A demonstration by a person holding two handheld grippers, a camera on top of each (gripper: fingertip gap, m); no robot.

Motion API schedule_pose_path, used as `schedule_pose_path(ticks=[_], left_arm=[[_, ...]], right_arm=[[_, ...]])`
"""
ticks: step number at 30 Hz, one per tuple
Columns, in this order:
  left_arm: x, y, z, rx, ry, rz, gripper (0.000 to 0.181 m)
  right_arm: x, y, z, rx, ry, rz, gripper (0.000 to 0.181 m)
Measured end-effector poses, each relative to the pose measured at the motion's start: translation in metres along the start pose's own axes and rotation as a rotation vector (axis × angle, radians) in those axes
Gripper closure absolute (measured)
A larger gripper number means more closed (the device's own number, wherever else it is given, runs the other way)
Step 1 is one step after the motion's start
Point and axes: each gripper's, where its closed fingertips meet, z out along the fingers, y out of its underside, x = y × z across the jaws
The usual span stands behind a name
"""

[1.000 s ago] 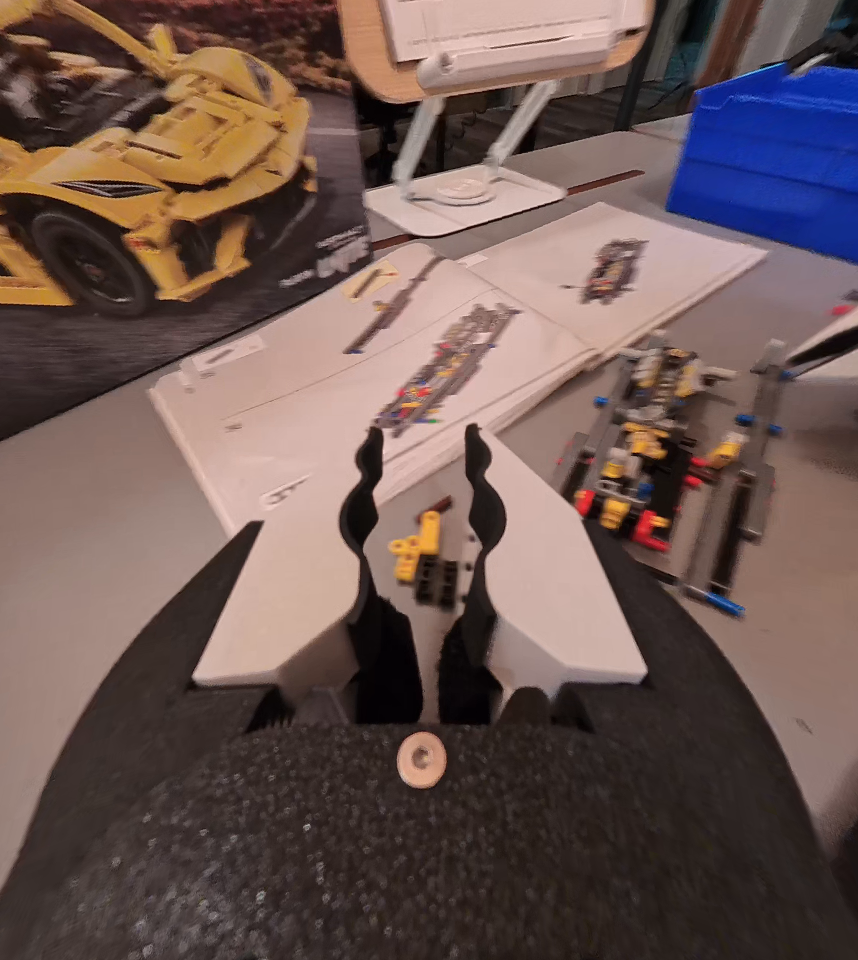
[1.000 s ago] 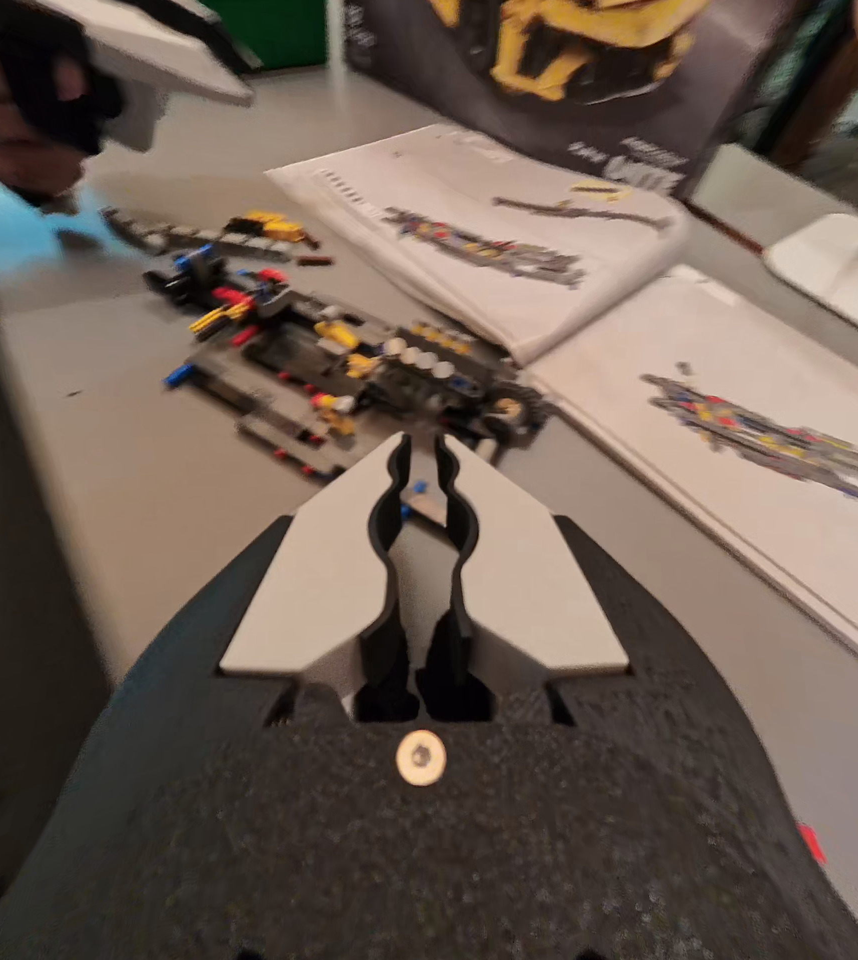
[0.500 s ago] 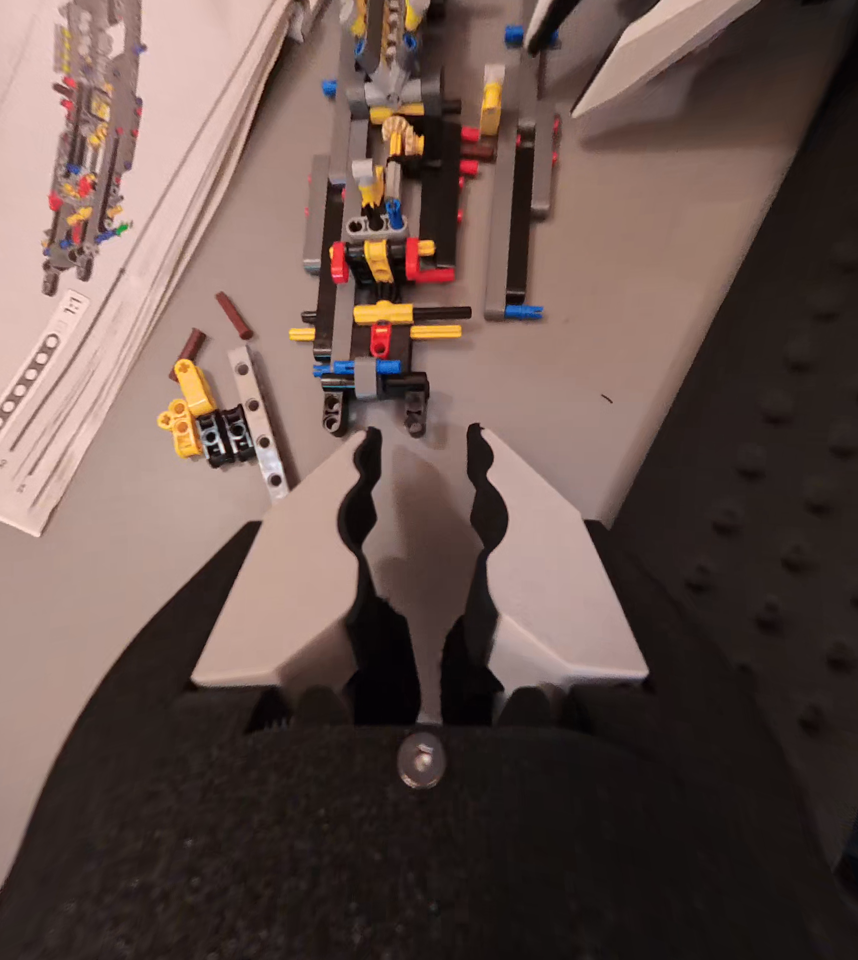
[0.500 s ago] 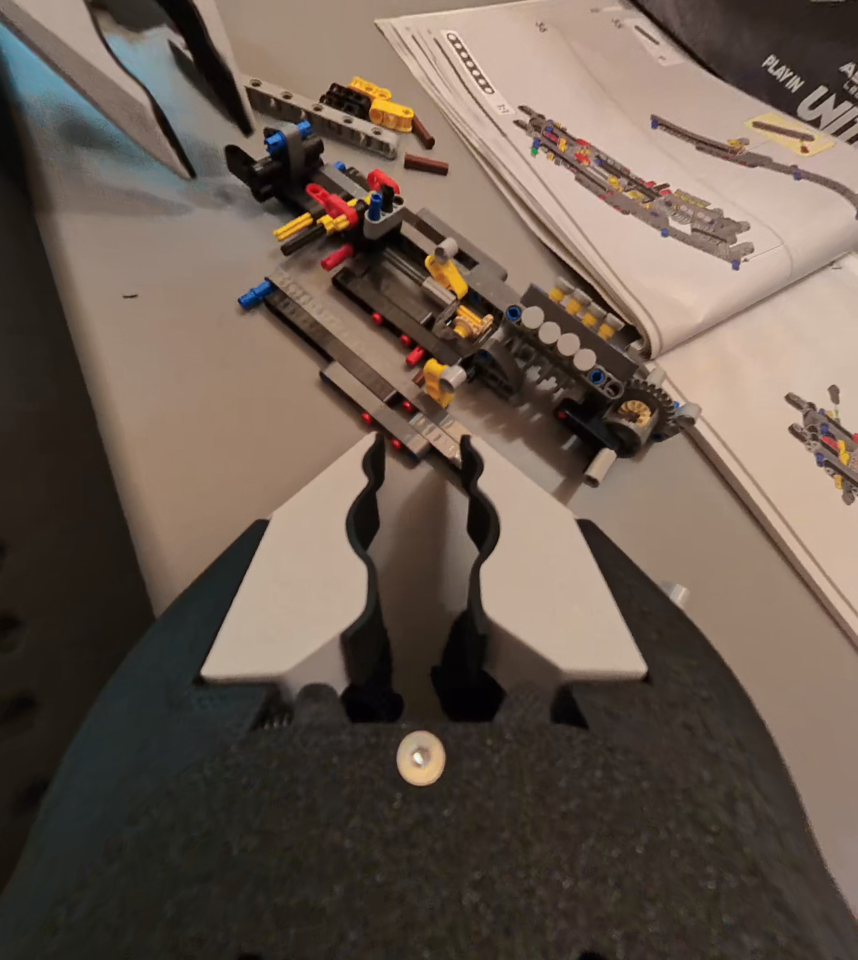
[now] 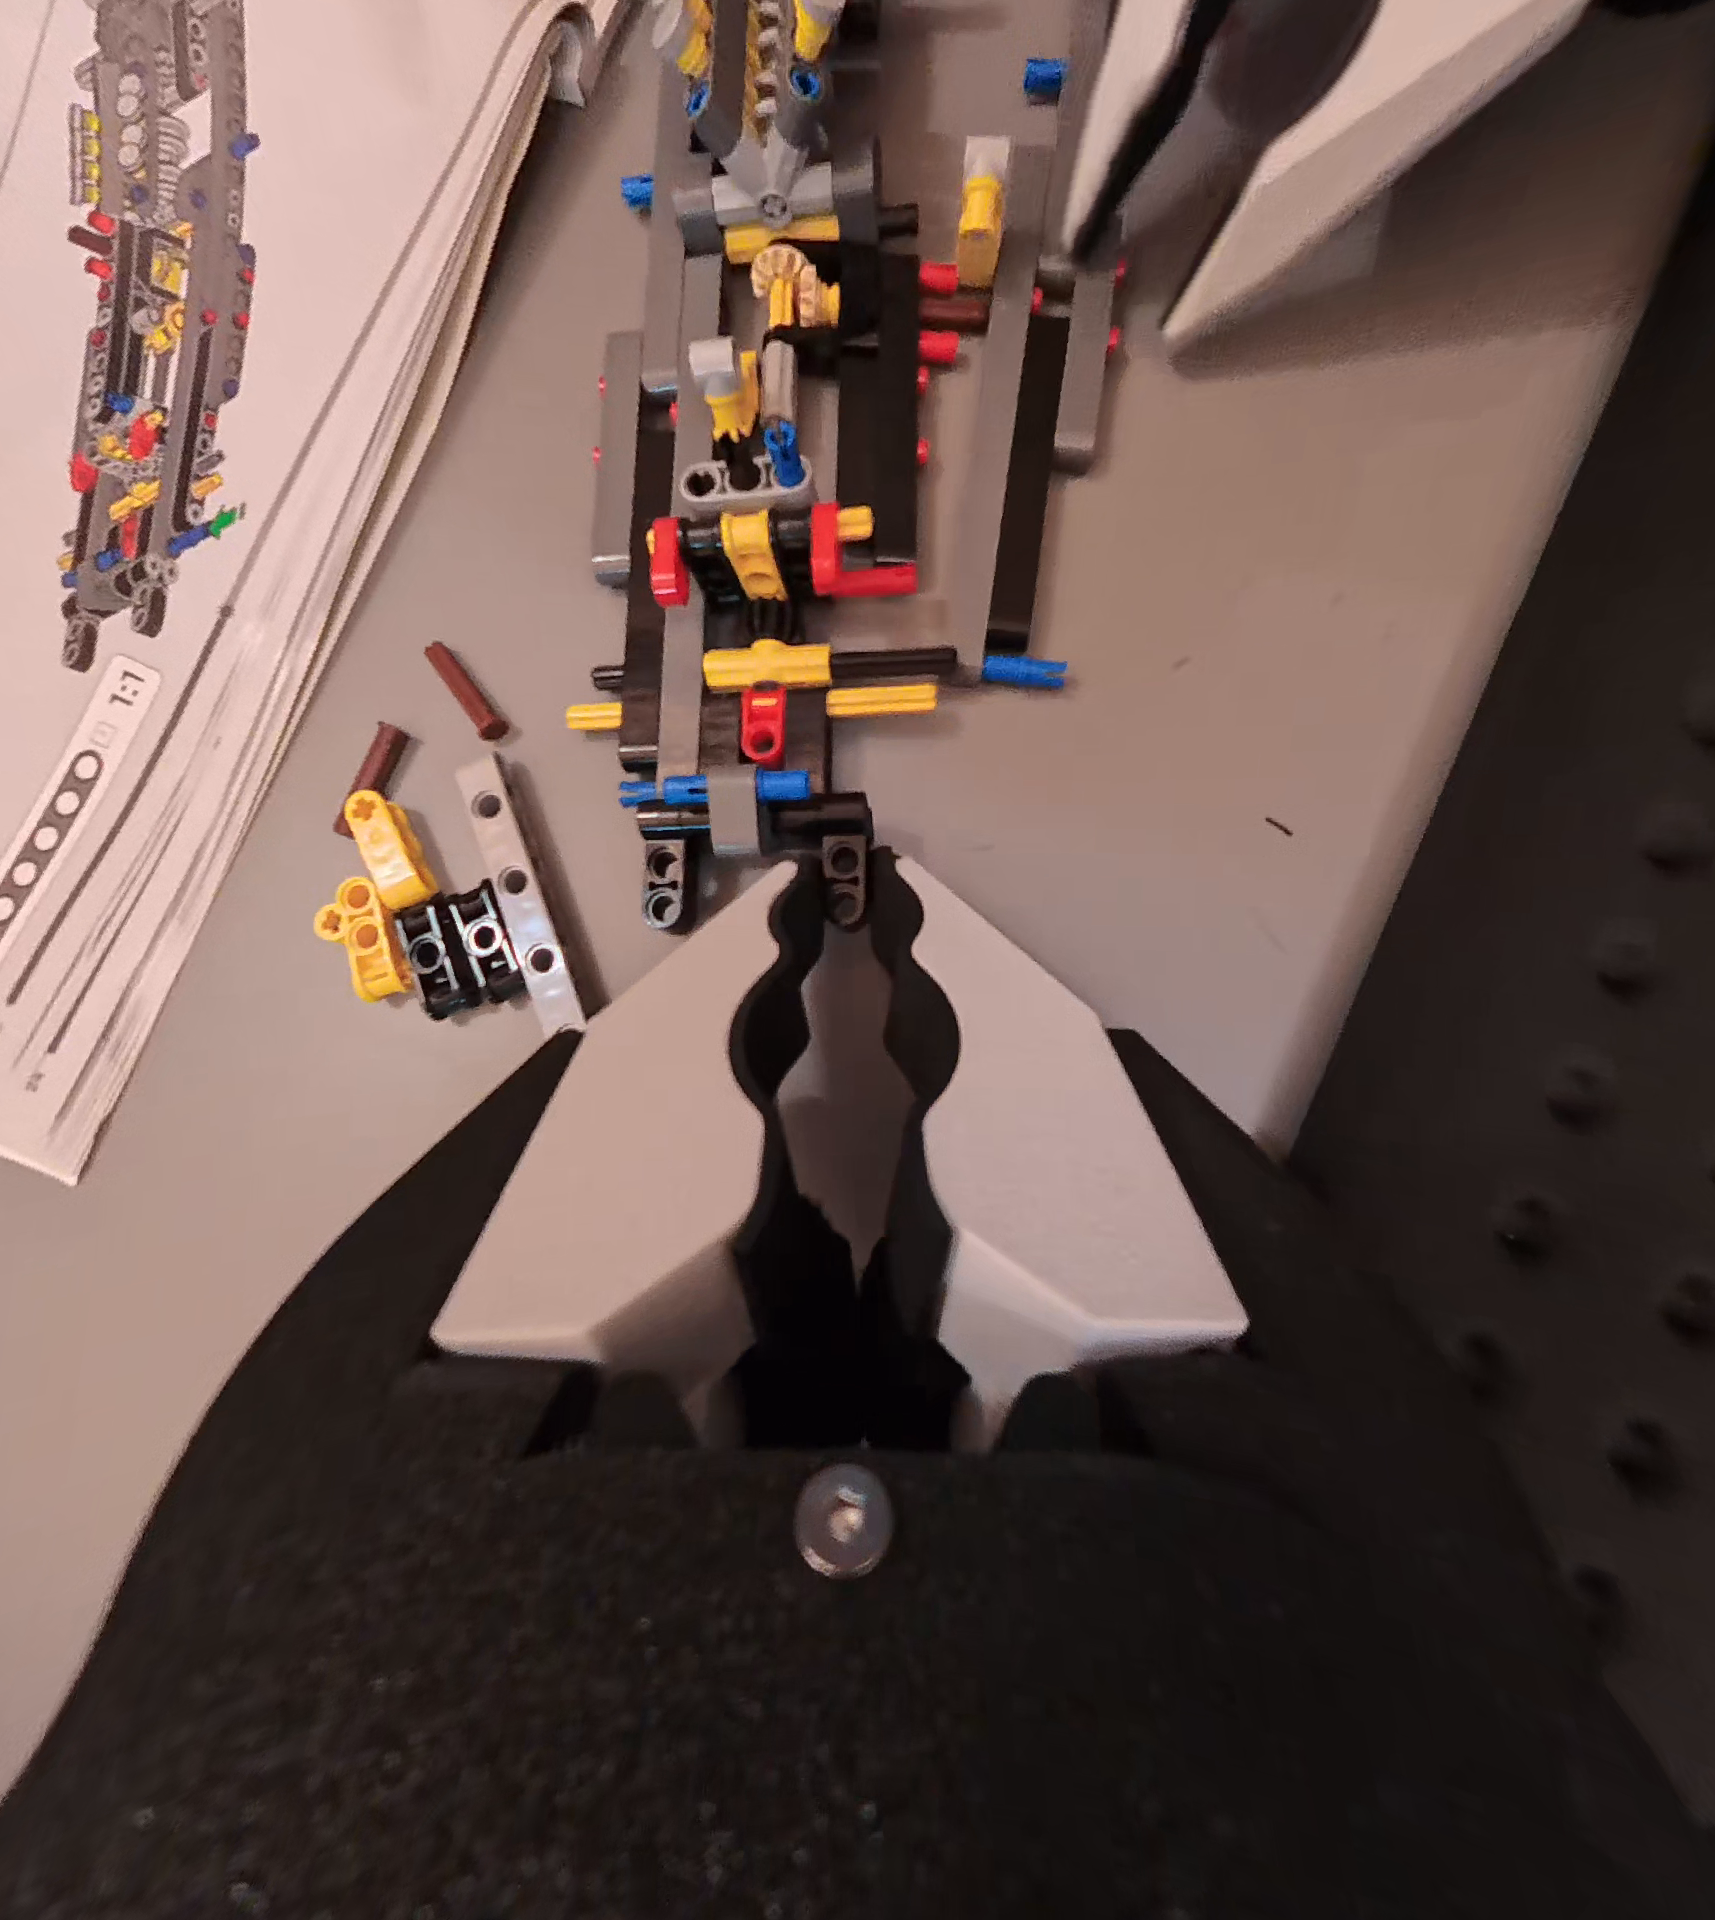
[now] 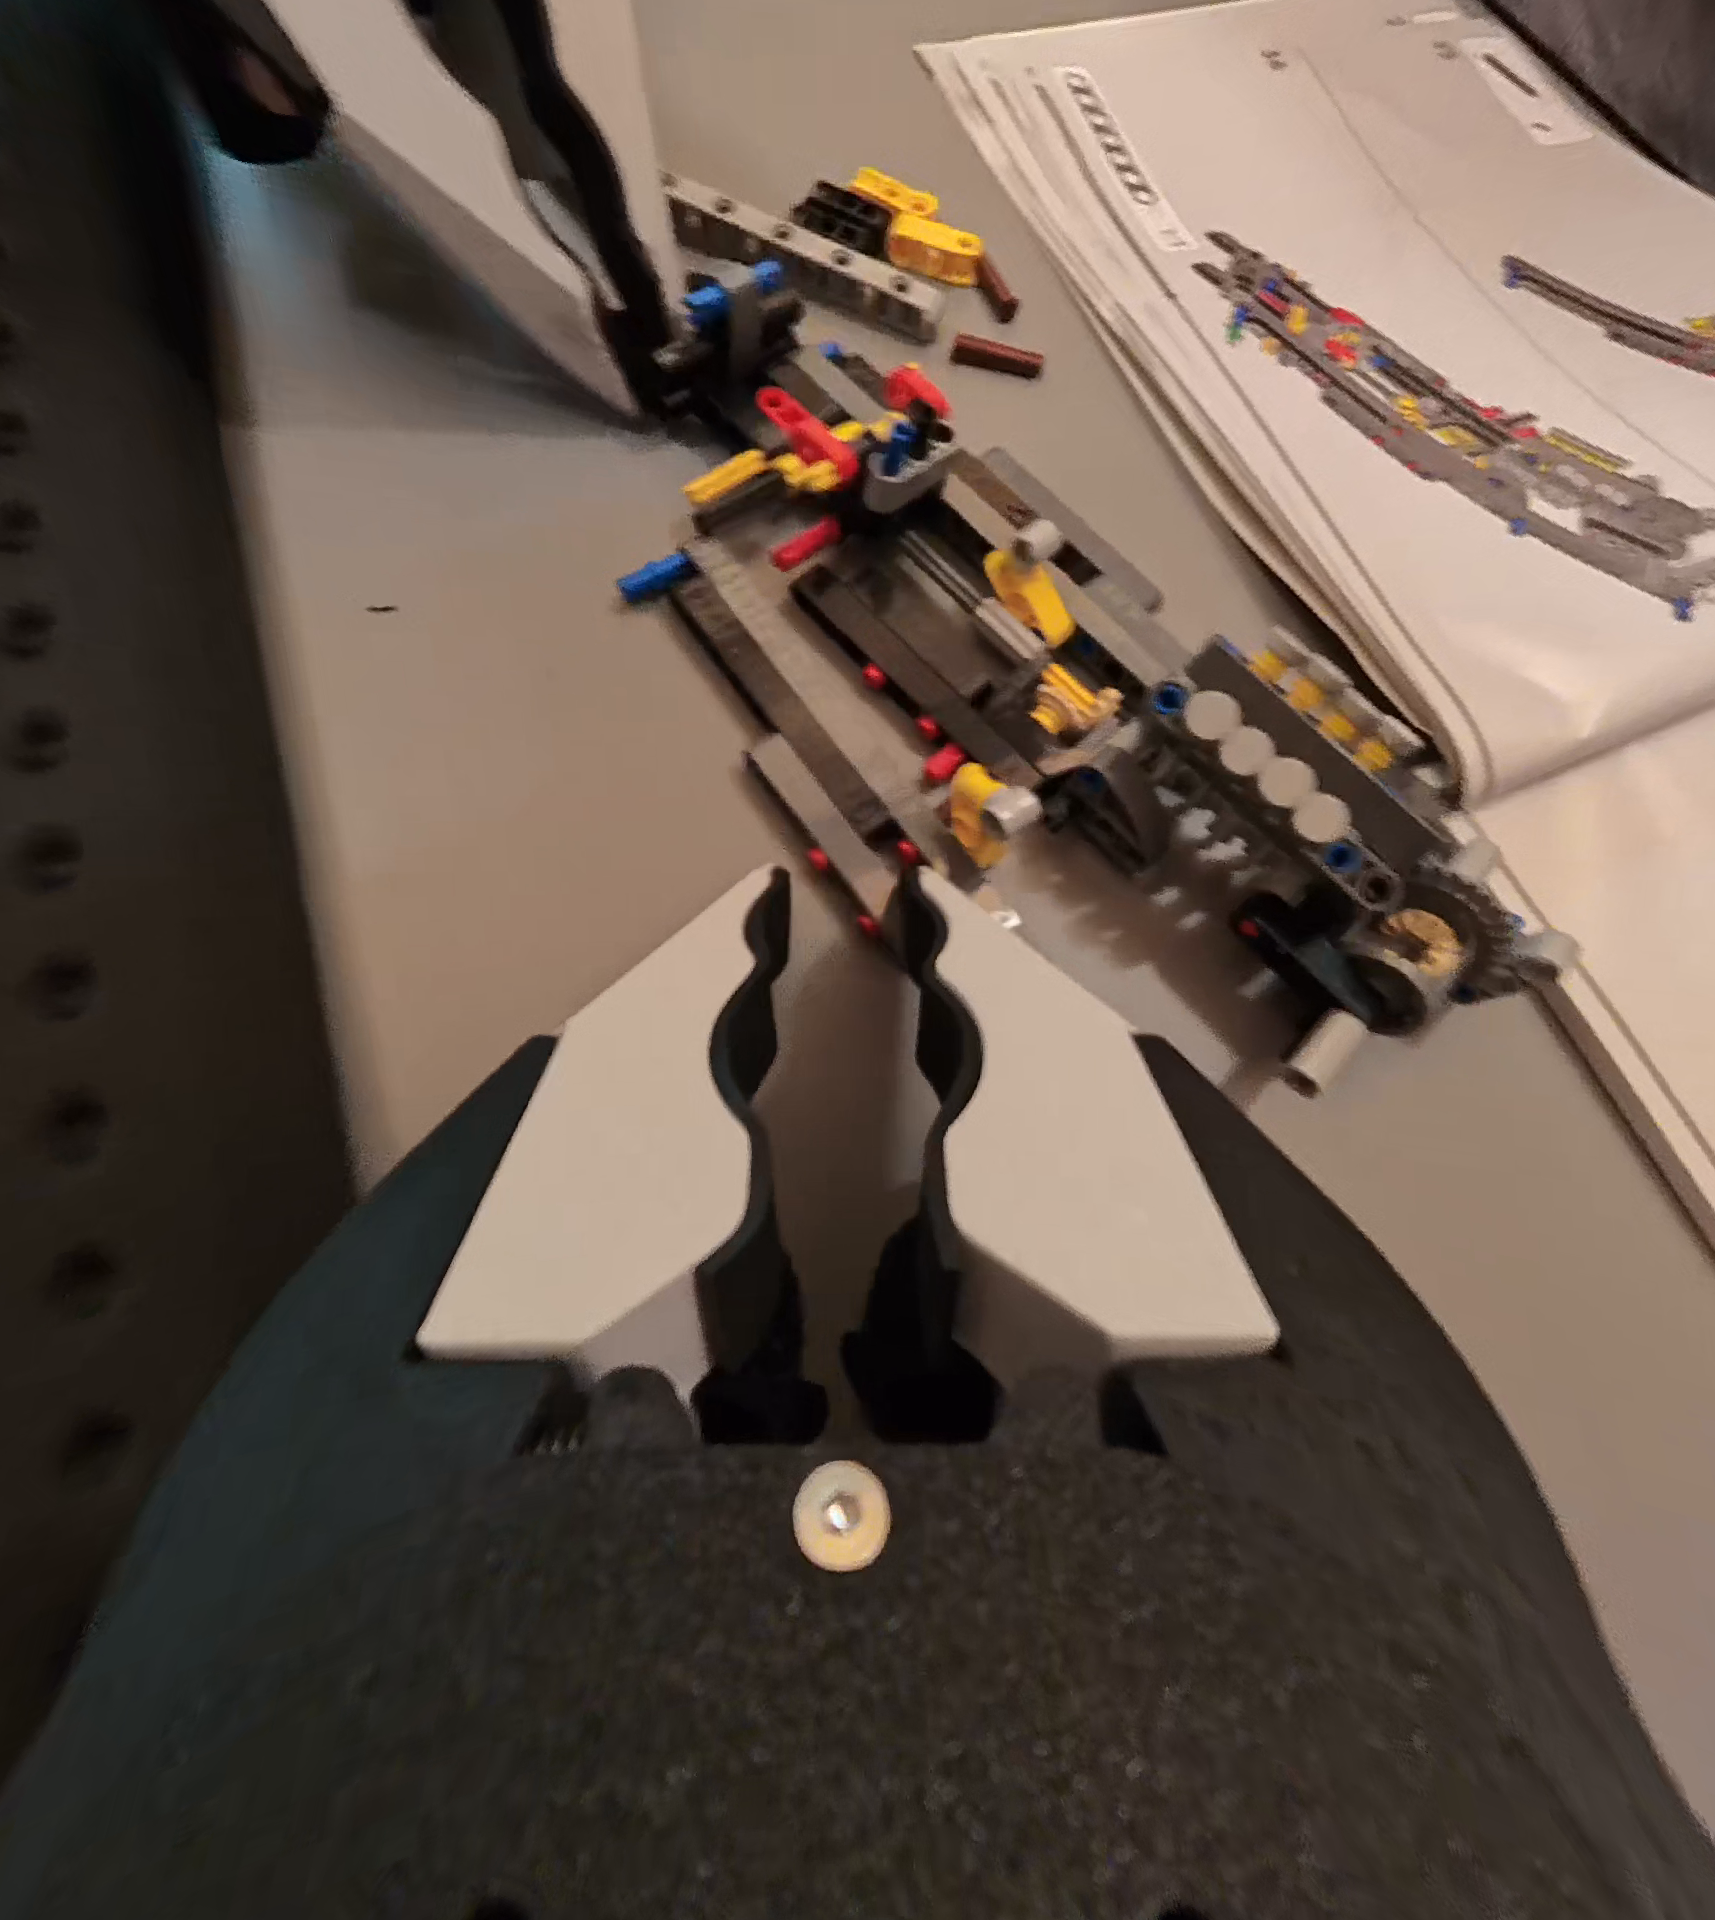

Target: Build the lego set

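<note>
The left gripper (image 5: 845, 883) has moved in and now pinches the lego car's (image 5: 770, 540) black end piece (image 5: 845, 878), while the right gripper (image 6: 848, 894) stays narrowly open at its other end.

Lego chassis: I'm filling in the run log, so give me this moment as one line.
left gripper: around chassis black end link, grip unclear | right gripper: open at side beam | loose parts: untouched

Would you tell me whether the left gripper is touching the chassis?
Touching: the left wrist view shows the left gripper with both fingertips closed against the chassis's black end connector.
</note>
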Motion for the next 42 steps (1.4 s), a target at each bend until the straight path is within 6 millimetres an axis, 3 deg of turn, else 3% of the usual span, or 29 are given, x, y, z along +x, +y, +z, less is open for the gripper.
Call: schedule_pose_path(ticks=[5, 8, 11, 14, 17, 19, 25, 31, 37, 42], left_arm=[[0.002, -0.001, 0.001, 0.007, 0.02, 0.004, 0.174], [0.001, -0.002, 0.002, 0.004, 0.015, 0.0, 0.174], [0.001, -0.002, 0.002, 0.005, 0.008, 0.003, 0.174], [0.001, -0.003, 0.003, 0.007, 0.005, 0.007, 0.174], [0.002, -0.003, 0.003, 0.008, 0.003, 0.014, 0.174], [0.003, -0.004, 0.004, 0.011, 0.006, 0.021, 0.174], [0.004, -0.004, 0.004, 0.012, 0.008, 0.023, 0.174], [0.003, -0.004, 0.003, 0.007, 0.008, 0.021, 0.174], [0.004, -0.005, 0.005, 0.005, 0.002, 0.025, 0.174], [0.004, -0.006, 0.005, -0.002, -0.014, 0.023, 0.174]], right_arm=[[-0.027, 0.001, 0.002, -0.021, -0.155, -0.028, 0.168], [-0.029, 0.0, 0.001, -0.028, -0.152, -0.051, 0.16], [-0.017, -0.01, -0.005, 0.017, -0.065, -0.027, 0.156], [0.01, -0.001, -0.006, -0.063, 0.072, 0.102, 0.141], [0.016, -0.004, -0.006, -0.028, 0.125, 0.27, 0.139], [0.014, -0.004, -0.001, -0.03, 0.123, 0.294, 0.136], [0.009, 0.001, 0.006, -0.059, 0.089, 0.257, 0.143], [-0.005, 0.004, 0.003, -0.069, 0.069, 0.094, 0.149], [-0.027, -0.004, 0.009, -0.052, -0.042, -0.004, 0.149], [-0.029, -0.013, 0.015, -0.048, -0.089, -0.09, 0.148]])
